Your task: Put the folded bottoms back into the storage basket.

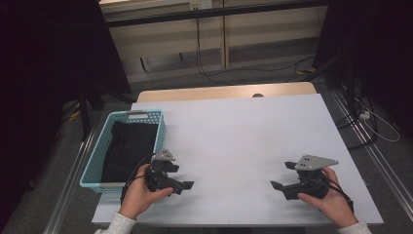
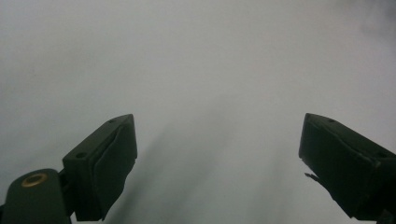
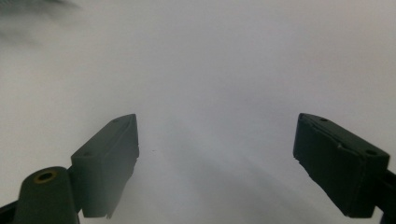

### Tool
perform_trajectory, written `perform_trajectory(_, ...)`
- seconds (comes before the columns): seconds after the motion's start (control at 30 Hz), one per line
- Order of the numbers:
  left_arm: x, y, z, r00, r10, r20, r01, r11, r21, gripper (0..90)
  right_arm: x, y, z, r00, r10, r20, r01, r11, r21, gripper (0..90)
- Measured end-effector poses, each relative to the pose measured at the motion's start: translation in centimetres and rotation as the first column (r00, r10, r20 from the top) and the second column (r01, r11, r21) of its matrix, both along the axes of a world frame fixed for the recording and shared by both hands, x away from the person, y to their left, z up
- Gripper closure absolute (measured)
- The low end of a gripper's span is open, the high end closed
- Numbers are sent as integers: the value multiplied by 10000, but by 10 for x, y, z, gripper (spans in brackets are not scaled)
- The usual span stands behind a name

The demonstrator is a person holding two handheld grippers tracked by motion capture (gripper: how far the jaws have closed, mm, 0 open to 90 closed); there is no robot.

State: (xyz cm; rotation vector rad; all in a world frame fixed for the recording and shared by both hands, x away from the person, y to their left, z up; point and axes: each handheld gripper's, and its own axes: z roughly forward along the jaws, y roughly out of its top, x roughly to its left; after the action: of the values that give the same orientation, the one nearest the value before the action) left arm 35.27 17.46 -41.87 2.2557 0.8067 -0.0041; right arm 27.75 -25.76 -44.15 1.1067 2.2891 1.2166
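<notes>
A person's left hand rests my left gripper (image 1: 181, 178) on the white table (image 1: 234, 141) near its front left, jaws pointing right toward the middle. In the left gripper view that gripper (image 2: 217, 158) stands open, with bare tabletop between its black pads (image 2: 112, 163). The right hand holds my right gripper (image 1: 284, 176) near the front right, jaws pointing left. Seen from the right gripper view, this gripper (image 3: 217, 158) is also open over bare table, nothing between its pads (image 3: 114, 161).
A light blue plastic basket (image 1: 97, 156) with dark cloth (image 1: 129, 148) inside stands at the table's left edge, just beside the left hand. Behind the table lie cables on the floor and dark stands at both sides.
</notes>
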Motion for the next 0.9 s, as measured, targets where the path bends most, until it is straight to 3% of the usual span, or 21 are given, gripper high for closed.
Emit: perform_trajectory(0.9,-1,-3,0,9998,-143,164,144,9999,-59,99,-4,-3,-1,10000,-22,-2,22,9999,-156,137)
